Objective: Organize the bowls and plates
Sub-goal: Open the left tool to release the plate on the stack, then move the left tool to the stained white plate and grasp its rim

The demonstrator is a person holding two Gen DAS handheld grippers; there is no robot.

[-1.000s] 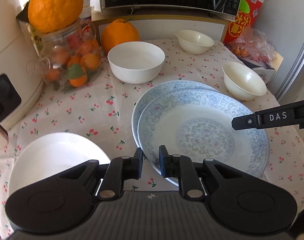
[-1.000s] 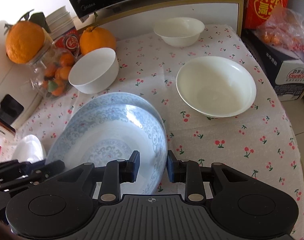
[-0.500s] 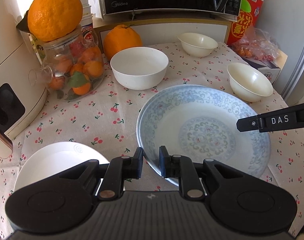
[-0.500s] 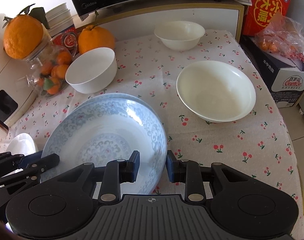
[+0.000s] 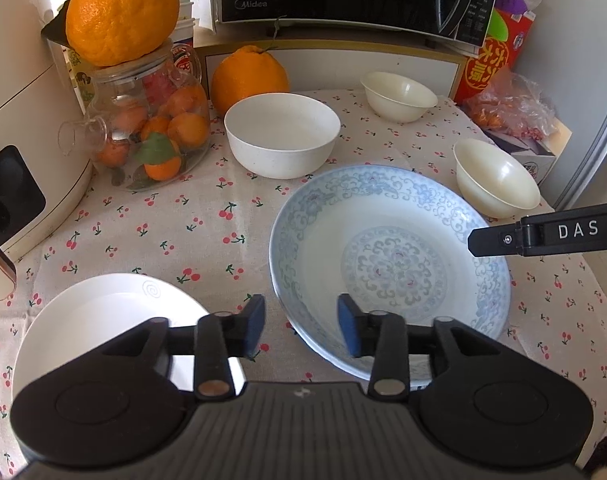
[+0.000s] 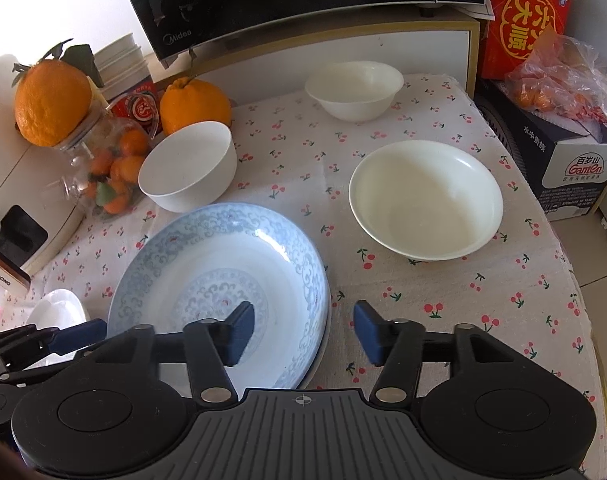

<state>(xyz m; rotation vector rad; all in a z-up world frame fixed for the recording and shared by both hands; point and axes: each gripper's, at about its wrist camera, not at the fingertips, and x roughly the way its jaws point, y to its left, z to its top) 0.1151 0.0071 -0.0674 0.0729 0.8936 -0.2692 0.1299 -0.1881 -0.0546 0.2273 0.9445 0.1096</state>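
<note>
Both grippers, left (image 5: 301, 330) and right (image 6: 303, 332), are spreading off the blue-patterned plate (image 5: 387, 264), which a second ago they pinched at its 7 and 4 o'clock rims, now resting squarely on the plate beneath.

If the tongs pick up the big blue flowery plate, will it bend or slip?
The blue plate looks like glazed china, so probably stiff, not bendy, and breakable if dropped. Its shiny surface suggests it could slip between pads. Wide and shallow, held by one rim, it would likely droop, so both rims seem safer.
</note>
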